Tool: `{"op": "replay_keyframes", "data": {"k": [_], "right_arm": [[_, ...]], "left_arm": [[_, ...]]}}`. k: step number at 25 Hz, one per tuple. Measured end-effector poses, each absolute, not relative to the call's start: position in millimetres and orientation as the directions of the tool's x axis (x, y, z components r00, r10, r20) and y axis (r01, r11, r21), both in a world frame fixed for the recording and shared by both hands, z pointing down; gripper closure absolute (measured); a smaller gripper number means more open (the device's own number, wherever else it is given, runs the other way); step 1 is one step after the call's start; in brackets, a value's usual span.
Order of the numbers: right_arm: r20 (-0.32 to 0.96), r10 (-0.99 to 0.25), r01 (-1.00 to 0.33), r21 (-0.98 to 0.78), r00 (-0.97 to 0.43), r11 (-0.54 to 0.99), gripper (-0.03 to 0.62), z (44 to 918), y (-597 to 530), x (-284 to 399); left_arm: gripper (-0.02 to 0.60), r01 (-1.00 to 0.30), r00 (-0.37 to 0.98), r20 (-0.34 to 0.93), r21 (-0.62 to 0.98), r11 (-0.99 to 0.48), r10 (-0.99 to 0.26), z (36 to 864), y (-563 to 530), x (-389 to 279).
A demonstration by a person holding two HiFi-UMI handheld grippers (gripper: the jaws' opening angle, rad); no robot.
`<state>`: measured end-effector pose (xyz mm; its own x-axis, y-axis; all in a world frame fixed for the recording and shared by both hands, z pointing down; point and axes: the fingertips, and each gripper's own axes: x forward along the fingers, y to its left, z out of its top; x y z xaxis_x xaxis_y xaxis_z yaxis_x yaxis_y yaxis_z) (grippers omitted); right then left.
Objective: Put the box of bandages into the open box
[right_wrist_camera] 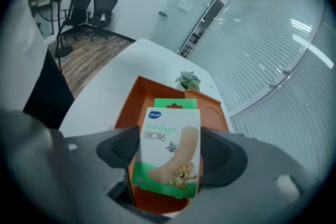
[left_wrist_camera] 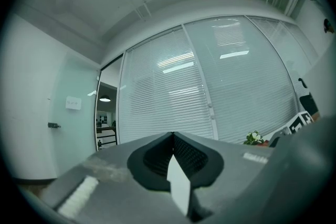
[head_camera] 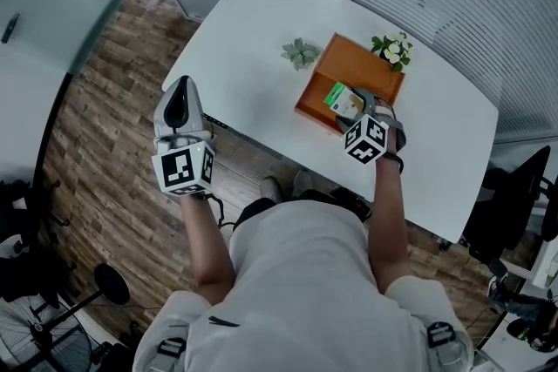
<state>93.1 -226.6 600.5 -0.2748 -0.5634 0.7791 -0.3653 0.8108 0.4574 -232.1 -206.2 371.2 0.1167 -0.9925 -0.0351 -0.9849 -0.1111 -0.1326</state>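
Our right gripper (right_wrist_camera: 169,165) has its fingers clamped on the bandage box (right_wrist_camera: 170,139), upright over the orange open box (right_wrist_camera: 126,107) midway between the desk's (head_camera: 253,39) near and far edges; our left gripper (left_wrist_camera: 173,157), fingers pressed together on nothing, hovers by the near-left corner

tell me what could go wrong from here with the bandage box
1. The right gripper holds the bandage box over the near part of the orange open box. Released now, it may catch the near wall and tip onto the table.
2. The flowering plant and the small succulent stand right beside the open box, so a wide withdrawal could knock one over.
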Motion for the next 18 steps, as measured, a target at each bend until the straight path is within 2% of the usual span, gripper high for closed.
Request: {"op": "replay_keyframes", "data": {"k": [8,18], "right_arm": [[0.812,-0.514,-0.379,0.4,-0.275,0.834,0.232,625.0,-221.0,84.9],[0.795,-0.542,-0.437,0.401,-0.271,0.805,0.215,620.6,-222.3,84.7]], "left_arm": [[0.575,-0.987,0.099,-0.027,-0.131,-0.094,-0.995,373.3,-198.1,-243.5],[0.575,-0.986,0.113,-0.028,-0.129,-0.108,-0.993,373.5,-199.2,-241.2]]}}
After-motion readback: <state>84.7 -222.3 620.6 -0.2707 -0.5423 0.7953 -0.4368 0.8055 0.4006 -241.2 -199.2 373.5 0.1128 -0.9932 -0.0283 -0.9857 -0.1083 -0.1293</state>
